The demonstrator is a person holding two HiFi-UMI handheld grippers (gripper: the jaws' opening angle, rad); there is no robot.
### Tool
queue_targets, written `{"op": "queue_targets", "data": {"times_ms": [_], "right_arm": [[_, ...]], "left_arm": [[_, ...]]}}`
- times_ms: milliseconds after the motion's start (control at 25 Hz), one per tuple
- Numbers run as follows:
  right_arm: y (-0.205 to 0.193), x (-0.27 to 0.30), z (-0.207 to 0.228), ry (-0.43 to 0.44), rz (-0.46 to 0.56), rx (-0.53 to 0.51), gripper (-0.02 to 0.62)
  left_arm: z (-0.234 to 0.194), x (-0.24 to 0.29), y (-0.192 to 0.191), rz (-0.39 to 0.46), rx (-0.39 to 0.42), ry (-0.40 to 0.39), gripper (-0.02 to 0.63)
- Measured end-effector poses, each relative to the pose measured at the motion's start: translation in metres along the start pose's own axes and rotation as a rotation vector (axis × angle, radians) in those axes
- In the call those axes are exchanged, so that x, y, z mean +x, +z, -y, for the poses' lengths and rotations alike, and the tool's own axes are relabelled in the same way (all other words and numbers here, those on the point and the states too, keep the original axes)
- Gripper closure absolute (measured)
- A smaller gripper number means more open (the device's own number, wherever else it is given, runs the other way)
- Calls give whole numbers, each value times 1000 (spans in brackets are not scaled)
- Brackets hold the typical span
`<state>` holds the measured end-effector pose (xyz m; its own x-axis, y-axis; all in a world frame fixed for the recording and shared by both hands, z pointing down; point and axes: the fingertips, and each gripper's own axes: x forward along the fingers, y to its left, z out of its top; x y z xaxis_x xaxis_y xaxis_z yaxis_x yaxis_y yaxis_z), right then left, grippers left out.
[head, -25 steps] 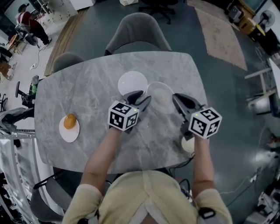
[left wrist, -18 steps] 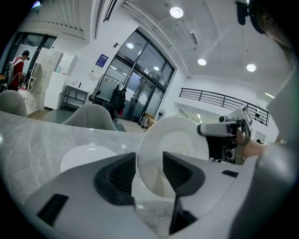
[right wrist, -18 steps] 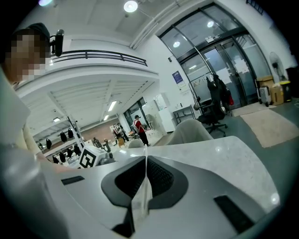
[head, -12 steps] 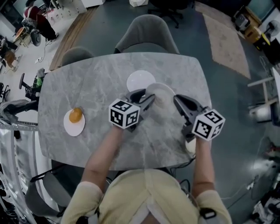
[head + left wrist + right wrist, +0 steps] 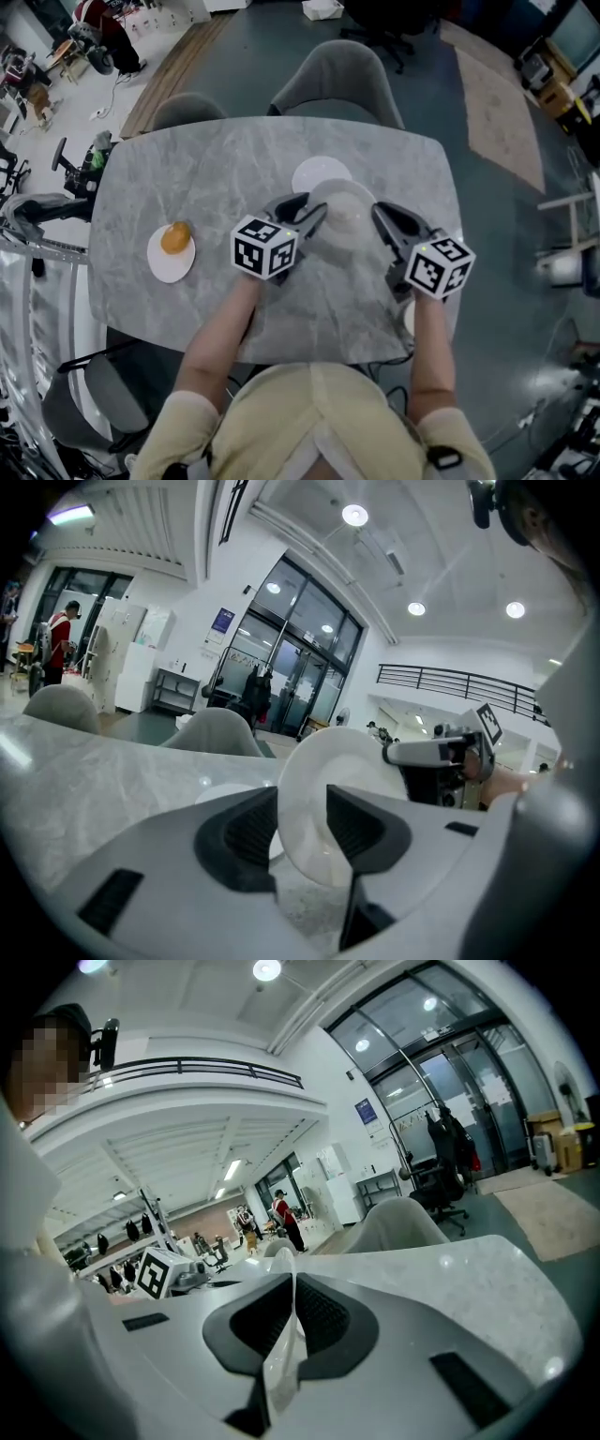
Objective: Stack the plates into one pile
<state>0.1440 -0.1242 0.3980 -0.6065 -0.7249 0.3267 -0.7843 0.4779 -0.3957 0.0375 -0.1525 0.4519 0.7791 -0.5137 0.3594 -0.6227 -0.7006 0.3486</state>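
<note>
Bright ceiling lamps [image 5: 354, 515] are glaring above the table [image 5: 187, 178], its marble top is reflecting soft highlights, and fisheye bending is darkening every frame's corners.

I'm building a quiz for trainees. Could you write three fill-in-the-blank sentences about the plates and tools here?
The held plate is clamped by the ____ tool. The left tool has its jaws ____ around that plate's rim, not pressing it. The side plate at the table's left holds a round item coloured ____.
Missing: right (the right tool), open, orange.
</note>
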Motion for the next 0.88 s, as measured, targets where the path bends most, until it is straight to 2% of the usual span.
{"op": "queue_targets", "data": {"times_ms": [320, 640, 880], "right_arm": [[0, 39, 12, -31, -18, -19, 580], [-3, 74, 28, -55, -14, 28, 576], [-10, 92, 48, -94, -28, 71, 571]], "left_arm": [[-31, -6, 6, 2, -36, 100, 445], [-63, -2, 15, 25, -51, 223, 448], [-76, 10, 16, 2, -36, 252, 448]]}}
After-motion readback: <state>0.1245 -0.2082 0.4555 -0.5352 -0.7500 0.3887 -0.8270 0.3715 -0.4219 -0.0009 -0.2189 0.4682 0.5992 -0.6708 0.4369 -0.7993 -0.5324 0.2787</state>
